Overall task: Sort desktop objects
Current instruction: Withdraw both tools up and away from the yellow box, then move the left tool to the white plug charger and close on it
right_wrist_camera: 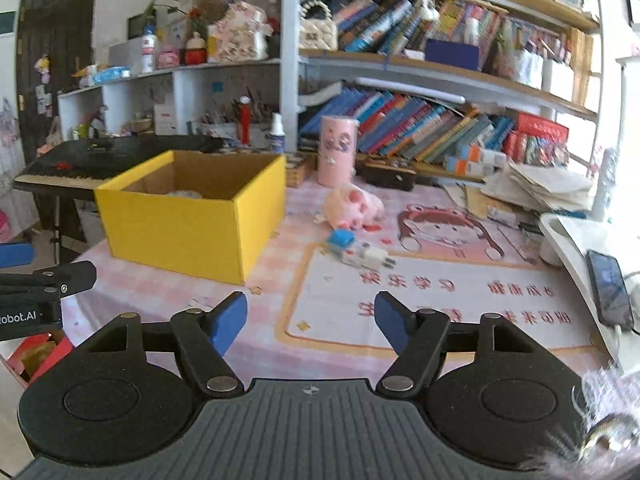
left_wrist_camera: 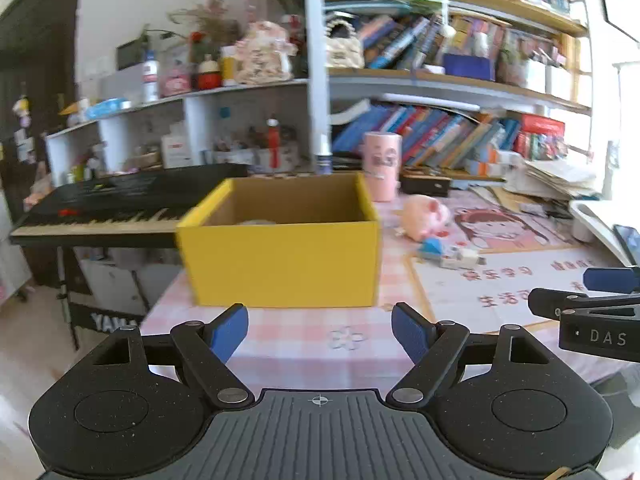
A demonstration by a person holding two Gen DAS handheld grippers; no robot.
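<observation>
Nearest the cameras, the left gripper is seen with its blue-padded jaws spread wide and nothing held between them, above the pink checked tablecloth. The right gripper is likewise released, its jaws parted and bare, held over the near edge of a printed desk mat that shows a cartoon girl and red characters. Each gripper is caught at the edge of the other's view, so the two are shown side by side.

Just beyond the left gripper, a yellow cardboard box is placed upright on the cloth near the table's left edge, with its top open; a pale object can be made out low inside, but what it is cannot be told.

To the right of the box, on the mat's far corner, a small blue-and-white toy is laid on its side. Just behind it, a pink plush pig is found lying on the cloth. Farther back, a pink cylindrical cup is stood upright.

At the right edge of the table, a phone is propped on a white stand. Behind the box, a black keyboard piano is set beside the table, and crowded bookshelves are seen along the back.
</observation>
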